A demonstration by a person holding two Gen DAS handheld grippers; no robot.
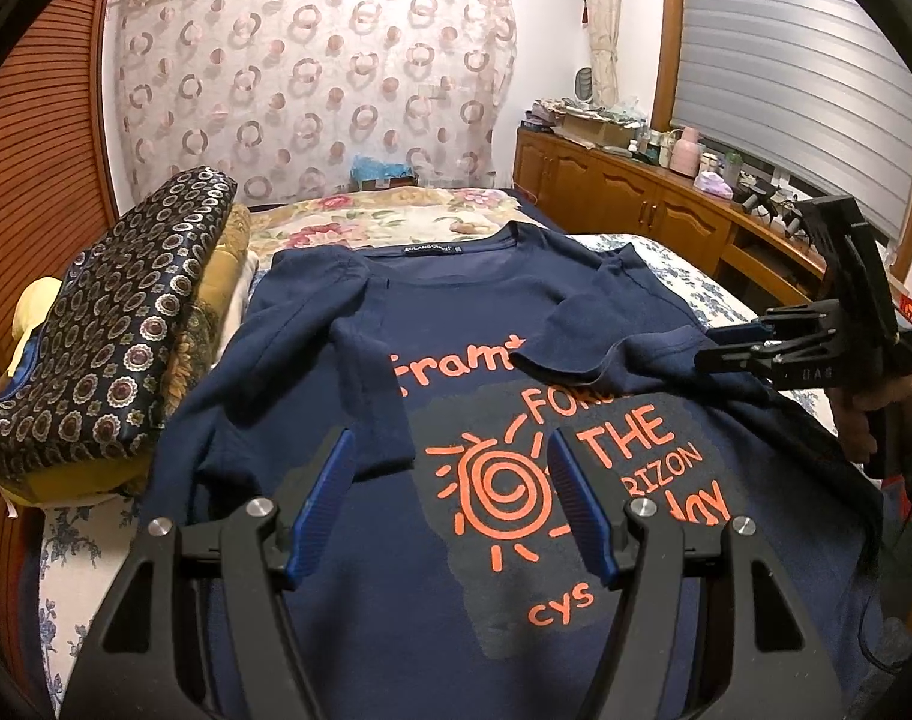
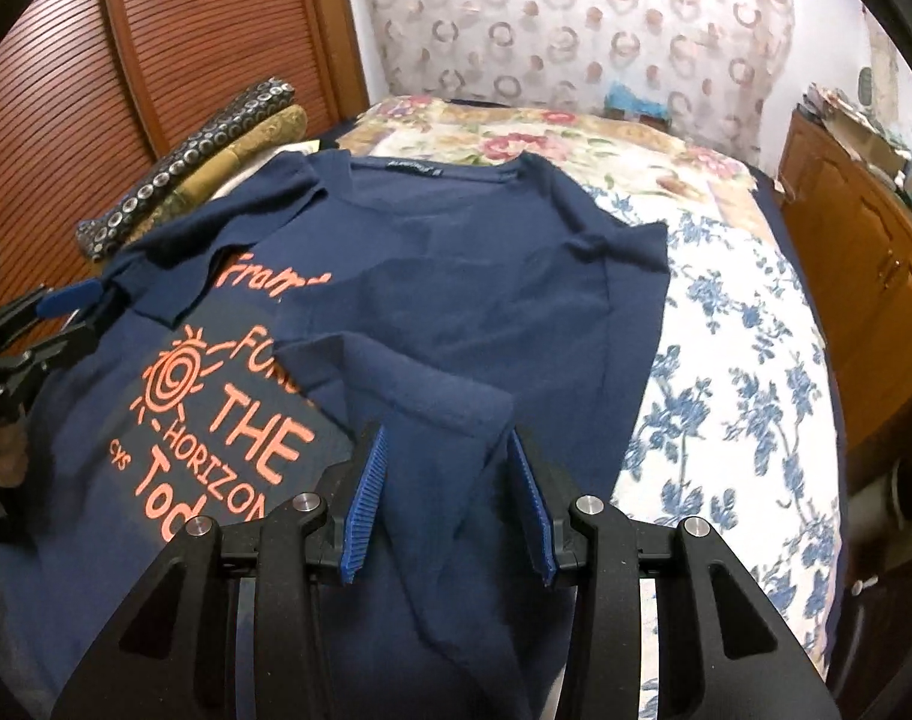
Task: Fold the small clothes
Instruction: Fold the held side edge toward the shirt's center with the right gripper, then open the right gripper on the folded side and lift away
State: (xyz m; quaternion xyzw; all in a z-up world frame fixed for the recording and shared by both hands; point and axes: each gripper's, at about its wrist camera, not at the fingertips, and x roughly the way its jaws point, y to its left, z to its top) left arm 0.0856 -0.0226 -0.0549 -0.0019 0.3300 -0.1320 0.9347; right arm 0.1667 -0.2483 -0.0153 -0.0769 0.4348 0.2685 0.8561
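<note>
A navy T-shirt (image 1: 312,372) with orange print lies face up on the bed, collar far from me. Both sleeves are folded inward over the chest. It also shows in the right wrist view (image 2: 456,276). My left gripper (image 1: 450,450) is open and empty, hovering over the lower print. My right gripper (image 2: 447,450) is open above the shirt's folded right side; cloth lies between its jaws but is not pinched. The right gripper also shows in the left wrist view (image 1: 732,348), low over the folded right sleeve. The left gripper also shows at the left edge of the right wrist view (image 2: 78,306).
Patterned pillows (image 1: 108,324) are stacked at the bed's left against a wooden slatted wall (image 1: 42,168). A floral bedsheet (image 2: 732,360) shows right of the shirt. A wooden cabinet (image 1: 624,192) with clutter stands at the right under a window.
</note>
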